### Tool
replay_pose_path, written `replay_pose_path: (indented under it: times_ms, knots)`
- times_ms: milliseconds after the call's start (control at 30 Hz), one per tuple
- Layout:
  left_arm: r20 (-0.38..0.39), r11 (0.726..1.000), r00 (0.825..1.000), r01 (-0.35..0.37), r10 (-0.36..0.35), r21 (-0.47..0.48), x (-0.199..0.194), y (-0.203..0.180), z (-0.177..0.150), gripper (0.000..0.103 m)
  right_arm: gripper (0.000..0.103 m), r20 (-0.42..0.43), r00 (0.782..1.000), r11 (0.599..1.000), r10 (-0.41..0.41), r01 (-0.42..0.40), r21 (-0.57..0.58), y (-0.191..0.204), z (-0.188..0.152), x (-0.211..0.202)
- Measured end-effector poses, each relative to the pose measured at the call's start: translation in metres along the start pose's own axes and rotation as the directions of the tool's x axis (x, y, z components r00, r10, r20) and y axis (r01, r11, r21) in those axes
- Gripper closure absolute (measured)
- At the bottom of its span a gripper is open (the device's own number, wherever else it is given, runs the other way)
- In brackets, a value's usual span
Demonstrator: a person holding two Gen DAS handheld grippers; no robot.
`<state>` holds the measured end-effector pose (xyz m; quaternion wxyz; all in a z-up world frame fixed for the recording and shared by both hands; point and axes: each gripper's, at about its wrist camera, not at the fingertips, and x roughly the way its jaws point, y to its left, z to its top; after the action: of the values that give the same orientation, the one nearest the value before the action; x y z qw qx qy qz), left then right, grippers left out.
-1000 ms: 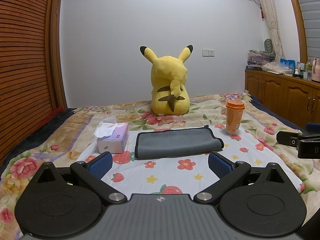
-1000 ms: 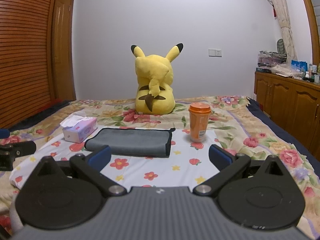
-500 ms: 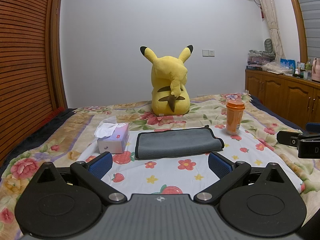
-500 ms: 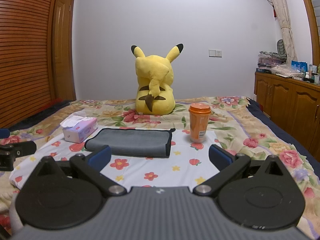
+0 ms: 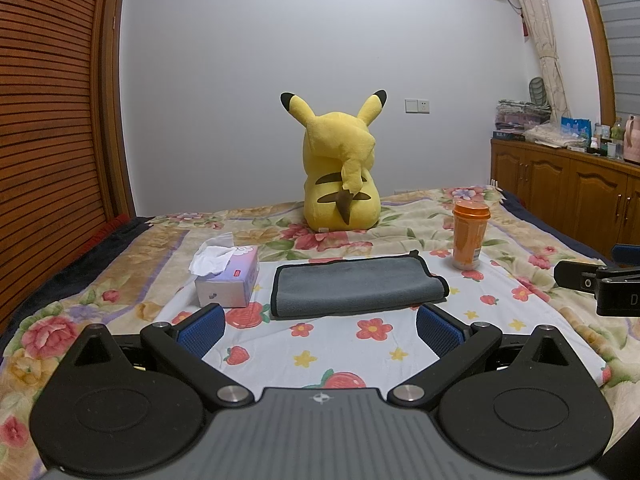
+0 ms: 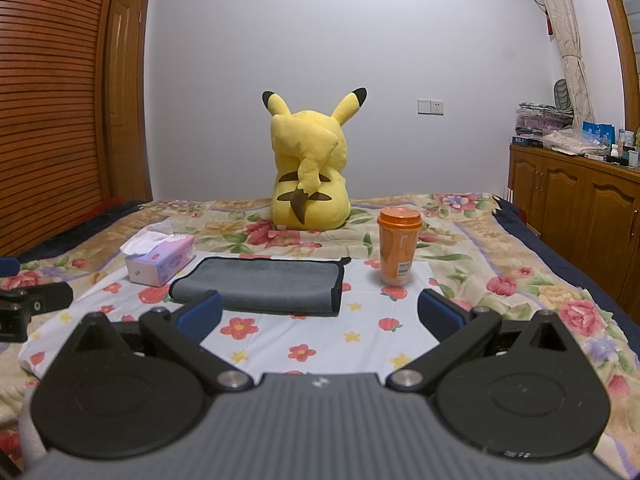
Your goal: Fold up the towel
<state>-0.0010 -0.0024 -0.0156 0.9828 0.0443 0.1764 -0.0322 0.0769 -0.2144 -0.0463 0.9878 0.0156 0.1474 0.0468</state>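
Both claws gape wide and empty, the left claw [image 5: 318, 326] and right claw [image 6: 319, 311] poised short of a folded grey towel [image 5: 356, 286] lying flat on the flowered bed [image 5: 372, 344], flanked by a tissue box [image 5: 228, 280] and an orange cup [image 5: 470, 236], a yellow plush toy [image 5: 340, 176] beyond.

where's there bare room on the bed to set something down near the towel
Bare sheet lies between the towel and both open hand-held grippers, left and right. It is tighter at the tissue box and orange cup.
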Motion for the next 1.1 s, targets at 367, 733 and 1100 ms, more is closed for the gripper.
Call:
replay_pose_path:
  times_ms: [367,733,1100]
  knots:
    - [0.000,1.000,1.000,-0.002,0.002,-0.004,-0.0003,0.0022,0.0032,0.000,0.000,0.000,1.000,1.000,-0.001,0.001,-0.001,0.0004,0.0000,0.0000]
    - [0.001,1.000,1.000,-0.002,0.002,-0.004,-0.0002,0.0022,0.0025,0.000,0.000,0.000,1.000,1.000,-0.001,0.001,-0.002,0.0012,-0.0002,-0.0002]
    - [0.001,1.000,1.000,-0.002,0.002,-0.004,-0.0003,0.0022,0.0023,0.000,0.000,0.001,1.000,1.000,-0.002,0.002,-0.003,0.0016,-0.0001,0.0001]
